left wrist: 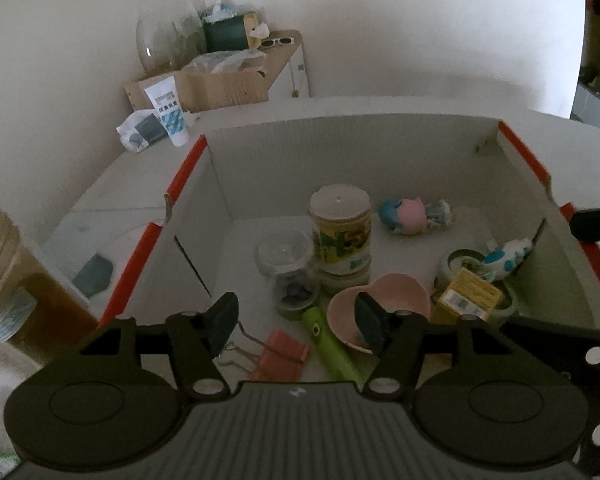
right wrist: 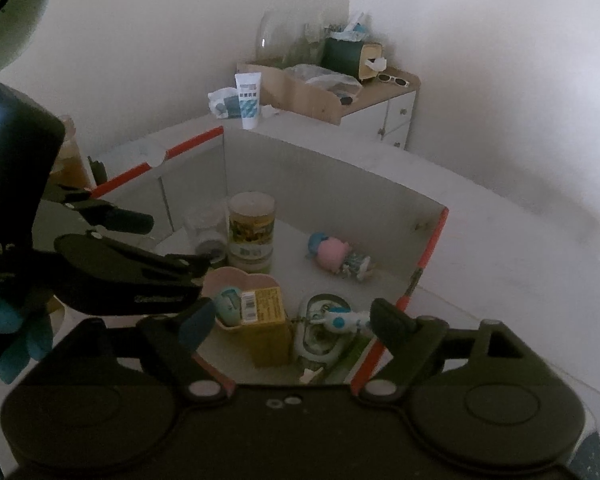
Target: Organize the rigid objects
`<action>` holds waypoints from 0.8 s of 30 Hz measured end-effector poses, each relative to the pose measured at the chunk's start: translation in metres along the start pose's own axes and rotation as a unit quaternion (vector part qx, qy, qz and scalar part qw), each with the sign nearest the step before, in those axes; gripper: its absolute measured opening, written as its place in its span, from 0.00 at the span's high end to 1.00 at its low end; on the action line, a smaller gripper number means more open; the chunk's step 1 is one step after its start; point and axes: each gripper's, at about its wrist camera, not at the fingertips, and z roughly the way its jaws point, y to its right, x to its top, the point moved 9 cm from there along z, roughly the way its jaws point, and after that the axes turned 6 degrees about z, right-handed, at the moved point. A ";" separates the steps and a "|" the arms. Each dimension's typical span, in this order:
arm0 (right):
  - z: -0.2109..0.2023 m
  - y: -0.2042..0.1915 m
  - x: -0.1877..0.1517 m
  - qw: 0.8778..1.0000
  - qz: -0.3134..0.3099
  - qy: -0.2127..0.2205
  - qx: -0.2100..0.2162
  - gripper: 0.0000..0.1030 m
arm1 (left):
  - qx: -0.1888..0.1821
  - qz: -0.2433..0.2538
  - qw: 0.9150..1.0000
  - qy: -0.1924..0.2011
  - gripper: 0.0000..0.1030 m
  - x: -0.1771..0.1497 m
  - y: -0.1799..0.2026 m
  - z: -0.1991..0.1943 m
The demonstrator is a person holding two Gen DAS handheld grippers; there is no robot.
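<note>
A white box with red rim [left wrist: 188, 164] [right wrist: 434, 236] holds several items: a tall jar with yellow label [left wrist: 340, 232] [right wrist: 252, 230], a clear small jar [left wrist: 286, 264], a pink-and-blue figurine [left wrist: 414, 214] [right wrist: 336, 258], a pink heart-shaped bowl [left wrist: 396, 294] [right wrist: 240, 282], a yellow carton [left wrist: 468, 296] [right wrist: 266, 320], a white-blue toy [left wrist: 508, 258] [right wrist: 342, 320], a green tube [left wrist: 332, 344] and a pink binder clip [left wrist: 282, 354]. My left gripper [left wrist: 296, 322] is open and empty above the box's near part. My right gripper [right wrist: 294, 322] is open and empty over the near right corner.
An amber-filled glass jar [left wrist: 8, 276] stands left of the box. At the back corner are a white tube [left wrist: 168, 114] [right wrist: 249, 100], a cardboard box [left wrist: 220, 88], glass vases [left wrist: 168, 40] and a cabinet with sunglasses [right wrist: 394, 80]. The left gripper's body [right wrist: 100, 264] crosses the right wrist view.
</note>
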 end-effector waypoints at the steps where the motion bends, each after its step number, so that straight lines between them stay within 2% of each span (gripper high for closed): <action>1: -0.003 0.000 0.000 1.000 0.001 0.003 0.000 0.16 | -0.001 -0.002 1.000 0.003 0.38 0.000 0.000 -0.004; 2: -0.007 0.001 0.000 1.000 0.003 0.006 -0.001 0.15 | -0.001 -0.004 1.000 0.005 0.38 0.001 -0.001 -0.007; 5: -0.017 0.001 -0.001 1.000 0.009 0.014 0.002 0.11 | -0.001 -0.008 1.000 0.011 0.29 0.000 -0.001 -0.017; 13: -0.040 0.001 -0.007 0.999 0.027 0.036 0.021 0.01 | -0.012 -0.015 0.999 0.036 0.27 -0.003 0.001 -0.045; 15: -0.048 0.001 -0.010 0.998 0.033 0.044 0.029 0.00 | -0.014 -0.018 0.999 0.043 0.21 -0.005 0.002 -0.051; 22: -0.069 0.004 -0.023 0.996 0.040 0.067 0.040 0.00 | -0.035 -0.014 0.996 0.079 0.20 -0.012 0.014 -0.077; 24: -0.074 0.006 -0.026 0.996 0.044 0.072 0.040 0.00 | -0.036 -0.014 0.995 0.087 0.16 -0.014 0.017 -0.084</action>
